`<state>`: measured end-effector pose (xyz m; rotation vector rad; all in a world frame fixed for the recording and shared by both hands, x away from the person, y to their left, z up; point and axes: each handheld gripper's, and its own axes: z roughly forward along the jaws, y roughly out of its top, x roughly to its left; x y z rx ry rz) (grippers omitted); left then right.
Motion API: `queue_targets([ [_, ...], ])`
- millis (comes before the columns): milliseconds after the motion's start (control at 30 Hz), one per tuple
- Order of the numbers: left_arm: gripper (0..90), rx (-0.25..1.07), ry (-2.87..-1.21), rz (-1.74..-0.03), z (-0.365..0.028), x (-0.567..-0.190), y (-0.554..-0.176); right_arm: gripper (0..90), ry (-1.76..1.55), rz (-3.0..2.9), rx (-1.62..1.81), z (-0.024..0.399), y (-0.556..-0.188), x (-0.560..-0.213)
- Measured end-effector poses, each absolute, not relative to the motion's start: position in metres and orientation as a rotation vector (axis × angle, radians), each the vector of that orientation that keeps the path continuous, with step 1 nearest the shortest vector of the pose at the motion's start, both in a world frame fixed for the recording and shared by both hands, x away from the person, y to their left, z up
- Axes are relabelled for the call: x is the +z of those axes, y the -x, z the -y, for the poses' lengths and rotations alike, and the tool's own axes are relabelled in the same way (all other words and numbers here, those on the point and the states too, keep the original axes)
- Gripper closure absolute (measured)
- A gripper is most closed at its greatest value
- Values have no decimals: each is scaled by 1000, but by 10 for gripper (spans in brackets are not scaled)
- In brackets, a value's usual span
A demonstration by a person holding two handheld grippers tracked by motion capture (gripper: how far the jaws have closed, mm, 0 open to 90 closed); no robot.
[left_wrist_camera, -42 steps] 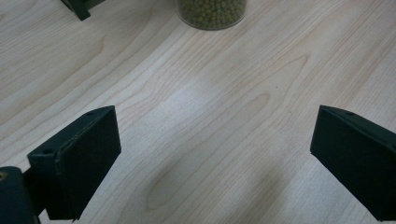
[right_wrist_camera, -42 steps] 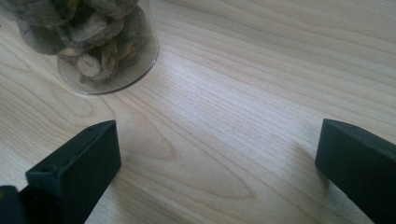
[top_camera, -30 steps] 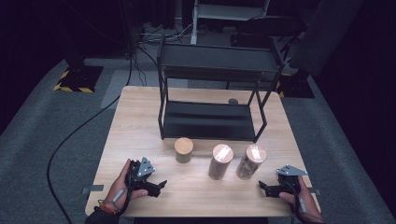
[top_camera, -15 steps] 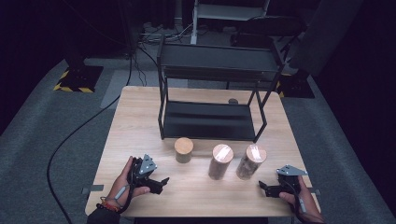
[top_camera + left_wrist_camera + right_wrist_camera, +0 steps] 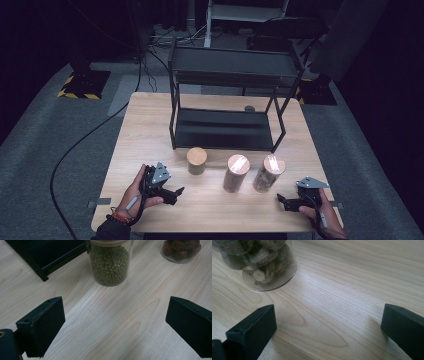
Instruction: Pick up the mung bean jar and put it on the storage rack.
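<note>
I'm lining my left gripper, jaws wide open, on the green-bean jar; next: advance and close. Right gripper rests open.

No text, label, brand or number can be read anywhere. The jar of green beans in front of the black rack carries no label on its clear wall, and the two jars to its right, one of dark dried fruit and one of pale dried pieces, are likewise bare. The only marking is yellow-and-black hazard striping on the floor left of the rack.
</note>
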<state>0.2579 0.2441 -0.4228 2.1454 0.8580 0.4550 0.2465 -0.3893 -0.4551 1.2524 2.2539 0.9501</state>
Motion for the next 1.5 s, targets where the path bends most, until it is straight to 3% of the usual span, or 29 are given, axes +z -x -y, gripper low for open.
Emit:
queue_targets([
  [1500,22,404,-2136,-812,-218,-416,-297,0,-1254,-2253,949,389,-246,-455],
])
